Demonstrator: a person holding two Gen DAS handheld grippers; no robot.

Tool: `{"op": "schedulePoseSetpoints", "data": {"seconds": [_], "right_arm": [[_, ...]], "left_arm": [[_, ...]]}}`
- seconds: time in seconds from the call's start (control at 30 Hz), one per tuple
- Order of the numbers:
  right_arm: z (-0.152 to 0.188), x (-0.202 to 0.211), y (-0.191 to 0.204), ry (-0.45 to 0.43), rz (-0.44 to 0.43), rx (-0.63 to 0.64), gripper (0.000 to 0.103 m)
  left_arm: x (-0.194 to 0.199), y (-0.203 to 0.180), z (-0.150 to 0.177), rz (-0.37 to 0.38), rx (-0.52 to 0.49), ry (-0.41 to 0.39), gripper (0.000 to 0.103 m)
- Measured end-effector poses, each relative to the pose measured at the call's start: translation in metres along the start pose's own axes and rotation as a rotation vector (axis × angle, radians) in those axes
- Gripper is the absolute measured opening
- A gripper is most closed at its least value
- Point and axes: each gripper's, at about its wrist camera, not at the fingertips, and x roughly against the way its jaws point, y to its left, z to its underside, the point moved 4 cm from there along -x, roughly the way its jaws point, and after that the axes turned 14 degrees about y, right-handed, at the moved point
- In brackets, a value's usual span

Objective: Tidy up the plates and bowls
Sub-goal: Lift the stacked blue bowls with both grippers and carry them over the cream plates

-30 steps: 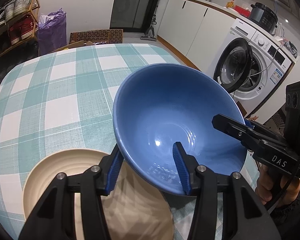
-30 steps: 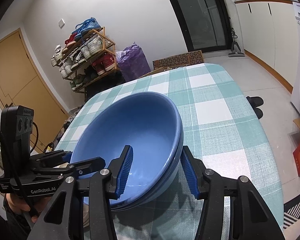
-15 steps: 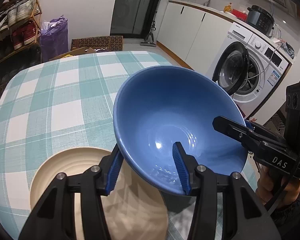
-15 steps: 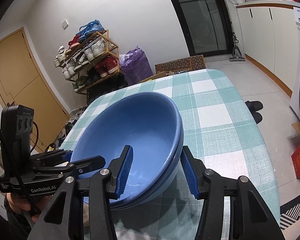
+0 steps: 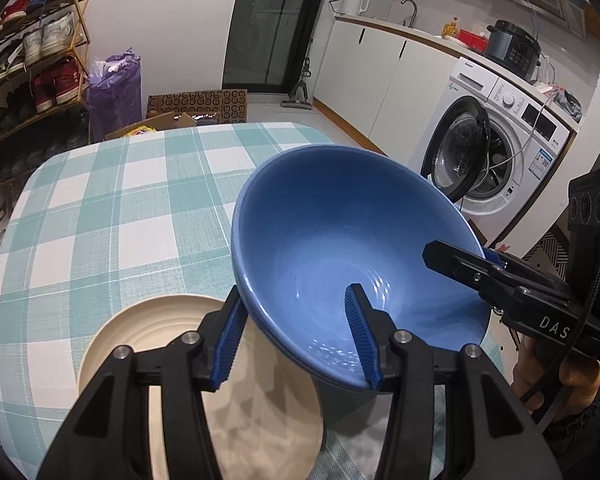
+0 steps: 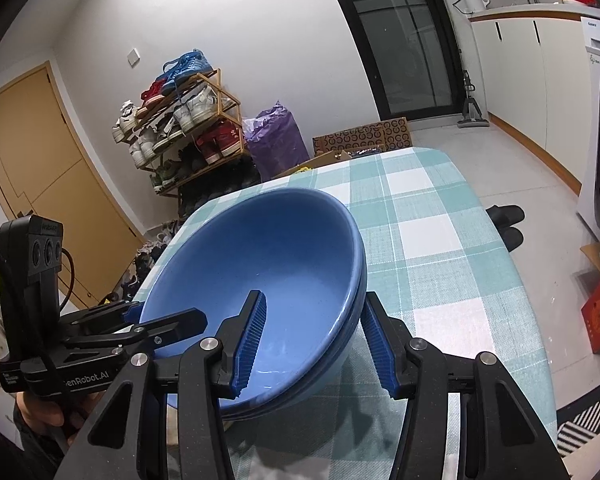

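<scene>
While each clamps a rim from opposite sides, left hand-held gripper (image 5: 296, 334) and right hand-held gripper (image 6: 314, 344) pinch the blue bowls (image 5: 352, 240) — two nested | bowls held tilted above the checked desk (image 5: 100, 208) | cream plate (image 5: 148, 328) beneath — on desk

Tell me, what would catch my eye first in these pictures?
A big blue bowl, which looks like two nested, fills the middle, clamped on opposite sides of its rim by the left gripper and the right gripper. Below it to the left, a cream plate lies on the teal checked tablecloth. Behind on the right stands a white washing machine with its door open.
</scene>
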Motion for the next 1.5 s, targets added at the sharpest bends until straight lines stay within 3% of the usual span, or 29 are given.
{"op": "schedulePoseSetpoints", "data": {"seconds": [0.77, 1.5], "right_arm": [[-0.004, 0.015, 0.057, -0.005, -0.029, 0.053, 0.051], [-0.008, -0.010, 0.134, 0.047, -0.095, 0.199, 0.051]], "left_arm": [[0.048, 0.027, 0.016, -0.070, 0.057, -0.080, 0.049], [0.082, 0.082, 0.051, -0.155, 0.183, -0.134, 0.049]]}}
